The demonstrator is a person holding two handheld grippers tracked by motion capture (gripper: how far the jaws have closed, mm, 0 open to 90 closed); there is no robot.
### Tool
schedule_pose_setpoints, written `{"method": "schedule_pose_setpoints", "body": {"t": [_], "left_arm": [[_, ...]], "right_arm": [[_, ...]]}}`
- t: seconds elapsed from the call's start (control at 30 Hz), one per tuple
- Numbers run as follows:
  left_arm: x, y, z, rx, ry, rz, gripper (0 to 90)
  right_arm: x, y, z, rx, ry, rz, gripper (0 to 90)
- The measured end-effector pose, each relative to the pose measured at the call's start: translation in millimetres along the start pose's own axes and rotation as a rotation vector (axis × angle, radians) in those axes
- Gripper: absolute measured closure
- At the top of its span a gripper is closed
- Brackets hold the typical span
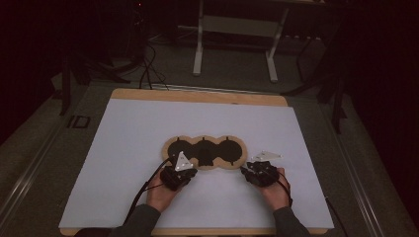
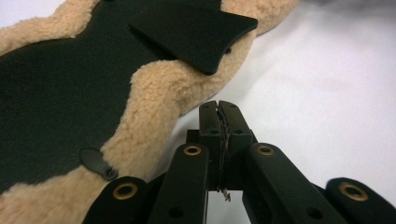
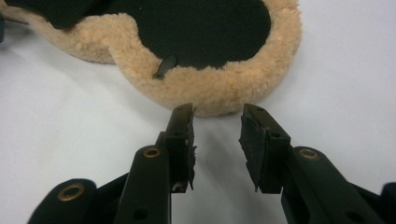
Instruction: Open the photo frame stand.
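The three-lobed black pad with tan fleece edging [image 1: 204,152] lies mid-table. Left gripper [image 2: 219,106] sits jaws together, empty, beside its near edge; right gripper [image 3: 215,122], jaws apart, faces the right lobe. Next: pinch the fleece rim.

A woolly tan fleece pad [image 2: 154,93] with a smooth matt black face lies on a smooth white sheet [image 1: 138,133]
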State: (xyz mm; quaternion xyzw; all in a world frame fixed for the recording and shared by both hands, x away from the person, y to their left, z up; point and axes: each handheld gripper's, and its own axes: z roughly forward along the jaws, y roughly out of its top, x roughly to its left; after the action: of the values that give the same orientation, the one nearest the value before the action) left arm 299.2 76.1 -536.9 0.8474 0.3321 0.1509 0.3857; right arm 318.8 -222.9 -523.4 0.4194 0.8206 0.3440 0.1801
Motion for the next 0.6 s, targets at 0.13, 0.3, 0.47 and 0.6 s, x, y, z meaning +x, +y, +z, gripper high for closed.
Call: {"method": "schedule_pose_setpoints", "body": {"t": [0.13,0.3,0.47,0.6], "left_arm": [[1.4,0.7,4.9,-0.002,0.008,-0.022,89.5],[2.4,1.4,9.2,-0.016,0.016,-0.041,89.5],[1.9,3.7,10.8,-0.038,0.01,-0.057,89.5],[0.4,6.1,11.3,-0.046,0.006,-0.068,89.7]], "right_arm": [[0.8,0.4,0.1,-0.005,-0.001,-0.008,61.8],[0.4,0.3,-0.1,-0.006,-0.001,-0.008,61.2],[0.9,0.2,0.7,0.001,-0.001,-0.01,61.1],[1.3,0.2,1.0,0.002,-0.003,-0.012,61.1]]}}
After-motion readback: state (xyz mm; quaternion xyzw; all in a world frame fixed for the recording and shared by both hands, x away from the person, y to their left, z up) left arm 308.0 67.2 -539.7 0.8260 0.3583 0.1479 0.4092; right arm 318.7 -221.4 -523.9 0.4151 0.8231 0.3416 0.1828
